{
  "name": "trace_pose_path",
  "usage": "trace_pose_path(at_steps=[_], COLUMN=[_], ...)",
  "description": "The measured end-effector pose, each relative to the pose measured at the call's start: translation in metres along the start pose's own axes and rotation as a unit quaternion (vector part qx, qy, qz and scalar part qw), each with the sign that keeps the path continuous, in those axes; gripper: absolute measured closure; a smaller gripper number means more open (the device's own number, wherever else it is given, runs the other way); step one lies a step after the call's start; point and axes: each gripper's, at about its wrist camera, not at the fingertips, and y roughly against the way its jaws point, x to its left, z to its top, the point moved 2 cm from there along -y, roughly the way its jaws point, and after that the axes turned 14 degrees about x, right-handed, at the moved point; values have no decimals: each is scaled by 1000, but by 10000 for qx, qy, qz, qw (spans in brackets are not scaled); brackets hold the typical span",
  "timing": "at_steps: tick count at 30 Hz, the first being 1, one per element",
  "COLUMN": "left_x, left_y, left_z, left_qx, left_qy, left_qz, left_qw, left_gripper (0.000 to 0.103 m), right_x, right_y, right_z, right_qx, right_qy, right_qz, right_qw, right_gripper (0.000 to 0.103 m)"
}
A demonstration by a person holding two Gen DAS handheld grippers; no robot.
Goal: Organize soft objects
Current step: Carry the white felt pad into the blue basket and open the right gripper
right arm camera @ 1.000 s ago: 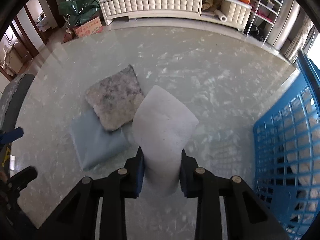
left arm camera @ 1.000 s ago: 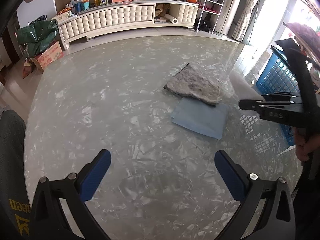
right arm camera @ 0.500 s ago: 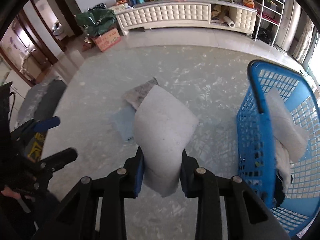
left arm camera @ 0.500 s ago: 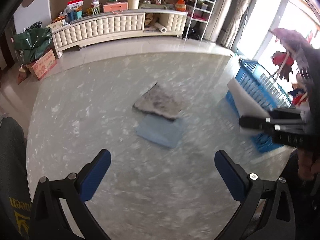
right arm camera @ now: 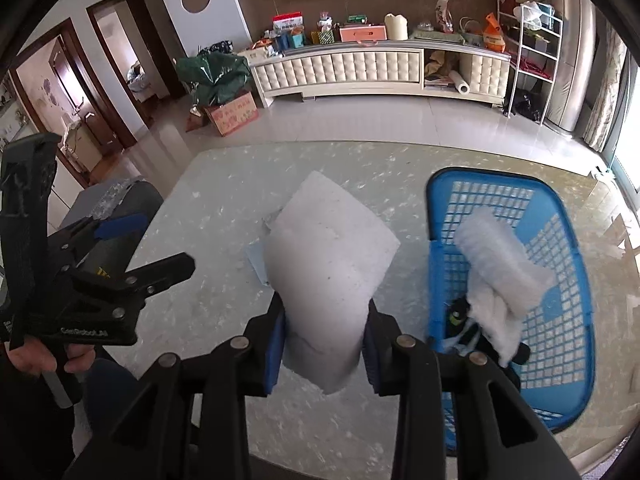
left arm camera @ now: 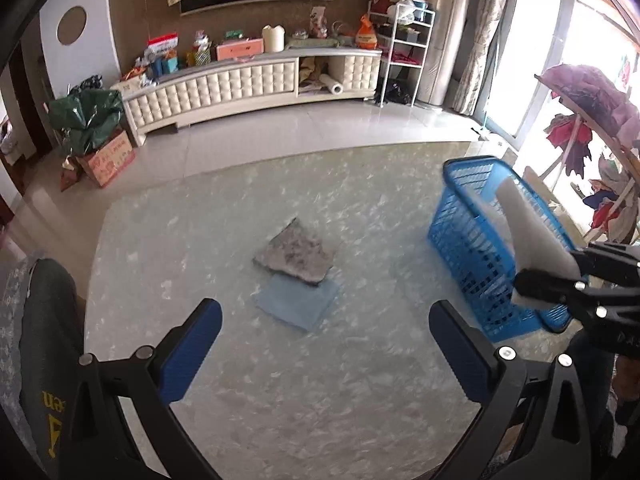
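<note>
**White pad held above the table beside the blue basket**

The right gripper (right arm camera: 325,344) was clamped on a white foam pad (right arm camera: 328,256), its blue pads pressing in both sides of the sheet's lower end; the jaws had just eased slightly wider, yet the grip still held. The pad was pale, thick and soft, bowed into a curve, its upper corner pointing away from the camera. It hung above the table (left arm camera: 320,400), just beside the near left wall of the blue basket (right arm camera: 568,360). Inside the basket lay a fluffy white cloth (right arm camera: 500,276) over some dark items.

The left gripper (left arm camera: 324,344) stood wide open and held nothing.

Near the middle of the table a mottled grey pad (left arm camera: 294,252) lay overlapping the far edge of a flat light-blue cloth (left arm camera: 298,304). The tabletop was glossy, pale marble-patterned, with rounded corners. The basket sat at its right edge. Beyond it were a shiny tiled floor, a long cream tufted cabinet (left arm camera: 240,84) crowded with boxes, a white wire shelf (left arm camera: 404,52), and a green bag (left arm camera: 86,118) on a cardboard box.
</note>
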Motion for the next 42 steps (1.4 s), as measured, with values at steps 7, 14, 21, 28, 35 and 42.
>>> trace_pose_path(at_steps=[7, 14, 21, 28, 35, 42], left_x=[-49, -88, -120, -149, -161, -162], left_y=[7, 8, 13, 5, -16, -29], left_z=[9, 12, 14, 18, 18, 18], left_qx=[-127, -93, -140, -227, -170, -73], left_qy=[-220, -358, -608, -846, -958, -873], left_qz=[-3, -33, 217, 449, 561, 521], left_qw=[9997, 9993, 9978, 9951, 9937, 9948], left_gripper=[0, 0, 0, 0, 0, 0], right_x=[-19, -43, -67, -83, -96, -90], right_y=[17, 25, 22, 8, -8, -28], right_z=[-12, -25, -33, -38, -47, -49], right_qx=[-171, -202, -77, 165, 587, 969], right_qy=[26, 5, -272, -459, -417, -96], right_qz=[-54, -208, -312, -314, -200, -252], right_qw=[9998, 9996, 9991, 9983, 9972, 9949], right_gripper=[68, 66, 64, 62, 58, 55])
